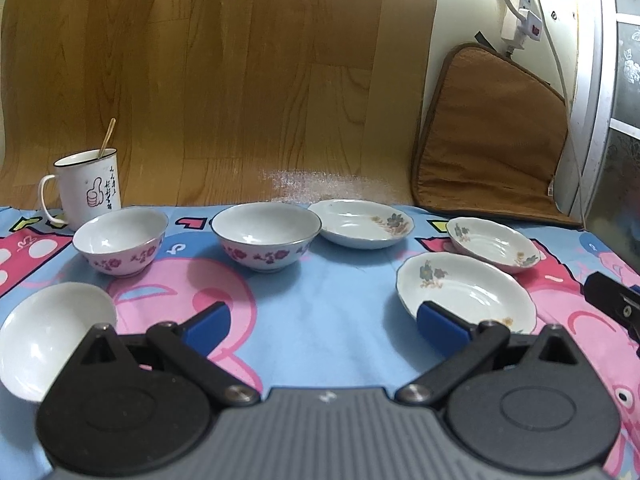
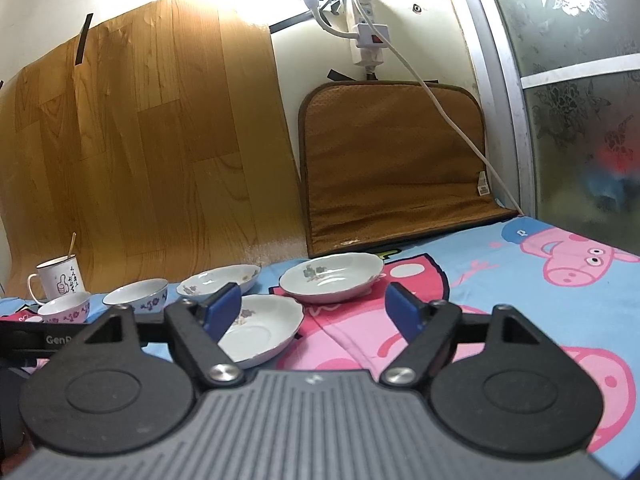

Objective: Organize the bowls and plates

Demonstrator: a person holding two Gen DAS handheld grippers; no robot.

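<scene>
In the left wrist view, two white bowls with pink flowers stand at the back of the cartoon cloth. A plain white bowl sits near left. Three flowered plates lie on the right: a far one, a right one and a near one. My left gripper is open over bare cloth, its right finger in front of the near plate's rim. My right gripper is open with only cloth between its fingers. Its left finger overlaps the nearest plate; another plate lies just beyond.
A white mug with a stick in it stands at the back left. A brown cushion leans on the wall at the back right, below a power strip and cable. A wood-pattern sheet covers the wall behind.
</scene>
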